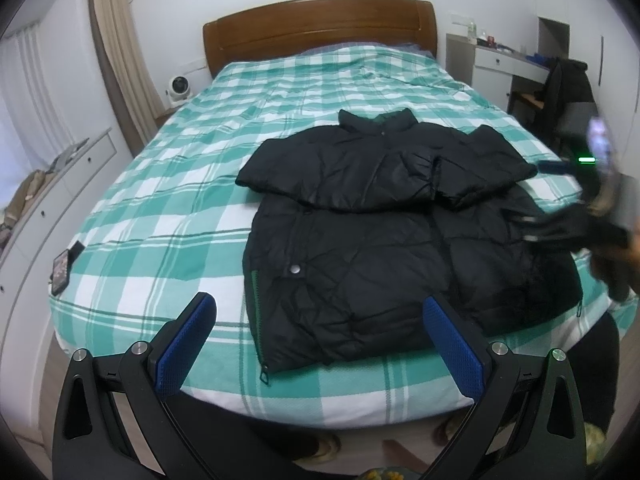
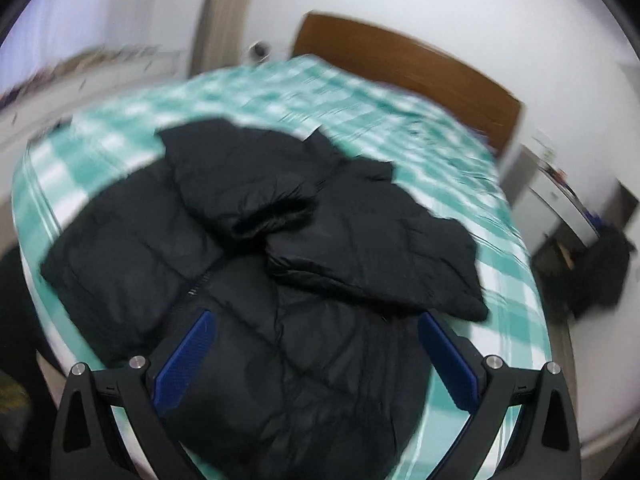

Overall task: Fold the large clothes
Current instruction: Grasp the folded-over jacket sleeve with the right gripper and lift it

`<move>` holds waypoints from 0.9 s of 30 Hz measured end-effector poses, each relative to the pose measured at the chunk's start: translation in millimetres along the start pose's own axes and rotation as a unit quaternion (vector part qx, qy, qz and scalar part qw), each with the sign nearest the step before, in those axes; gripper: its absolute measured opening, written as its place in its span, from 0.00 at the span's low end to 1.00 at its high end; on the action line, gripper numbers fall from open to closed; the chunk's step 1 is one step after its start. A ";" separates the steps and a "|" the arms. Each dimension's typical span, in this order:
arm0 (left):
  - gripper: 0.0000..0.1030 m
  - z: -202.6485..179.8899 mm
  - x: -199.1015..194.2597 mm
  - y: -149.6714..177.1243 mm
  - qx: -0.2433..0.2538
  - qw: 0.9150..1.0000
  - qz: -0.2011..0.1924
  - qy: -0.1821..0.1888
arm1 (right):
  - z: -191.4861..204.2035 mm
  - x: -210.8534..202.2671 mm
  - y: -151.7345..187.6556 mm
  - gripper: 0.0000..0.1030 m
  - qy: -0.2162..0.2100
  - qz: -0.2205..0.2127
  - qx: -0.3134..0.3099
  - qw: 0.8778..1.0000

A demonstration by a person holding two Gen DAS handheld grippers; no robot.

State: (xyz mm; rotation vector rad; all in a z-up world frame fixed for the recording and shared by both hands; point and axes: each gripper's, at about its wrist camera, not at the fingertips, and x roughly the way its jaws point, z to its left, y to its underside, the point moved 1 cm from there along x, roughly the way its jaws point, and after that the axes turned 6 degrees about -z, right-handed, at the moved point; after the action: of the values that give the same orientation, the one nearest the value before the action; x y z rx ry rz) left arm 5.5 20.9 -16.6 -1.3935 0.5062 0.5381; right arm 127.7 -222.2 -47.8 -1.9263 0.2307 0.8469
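A black puffer jacket [image 1: 384, 216] is laid flat on the near right part of a bed covered by a green-and-white checked sheet [image 1: 160, 208]. Its long axis is run from near to far, the collar [image 1: 378, 119] being pointed toward the wooden headboard [image 1: 320, 28] and the hem being set close to the near bed edge. Both sleeves are folded across the chest. Wide bare sheet is left to the jacket's left and beyond it. The left gripper [image 1: 320, 334] is held spread open and empty over the near edge; the right gripper [image 2: 316, 344] is likewise held open above the jacket's lower part, in a motion-blurred view.
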 end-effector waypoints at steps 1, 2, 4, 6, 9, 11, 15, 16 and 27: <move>1.00 0.7 -0.4 0.0 -0.001 1.000 0.001 -0.001 | 2.6 21.4 -5.5 1.00 -0.008 0.002 -0.024 1.000; 1.00 2.0 -0.7 0.5 -0.003 1.000 0.002 -0.003 | 6.8 35.7 -8.4 1.00 -0.011 0.003 -0.040 0.999; 1.00 5.2 -0.6 1.8 -0.007 1.000 0.005 -0.008 | 10.7 76.1 -13.2 1.00 -0.018 0.027 -0.074 0.997; 1.00 9.5 0.0 4.0 -0.010 1.000 0.009 -0.015 | 9.1 106.3 -15.7 1.00 -0.025 0.047 -0.081 0.995; 1.00 17.7 1.1 8.9 -0.016 0.999 0.017 -0.026 | -1.3 140.1 -13.0 0.97 -0.051 0.075 -0.041 0.995; 1.00 23.0 3.4 11.7 -0.021 0.999 0.023 -0.033 | -14.9 140.8 -10.8 0.70 -0.090 0.073 0.007 0.993; 1.00 29.9 13.9 13.2 -0.031 0.998 0.038 -0.031 | -45.5 104.1 -16.0 0.31 -0.062 0.035 0.068 0.995; 1.00 29.7 15.7 12.3 -0.031 0.998 0.039 -0.029 | -55.4 87.9 -17.2 0.30 -0.052 0.019 0.084 0.995; 1.00 10.8 27.6 -7.6 0.007 1.000 0.022 -0.019 | -237.4 -139.7 12.9 0.28 0.170 -0.158 0.279 0.932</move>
State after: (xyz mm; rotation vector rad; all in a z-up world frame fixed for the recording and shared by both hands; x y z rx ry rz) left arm 32.0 32.4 -26.7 -1.3583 0.5108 0.5944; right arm 127.3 -455.8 98.8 -1.4967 0.3190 0.1900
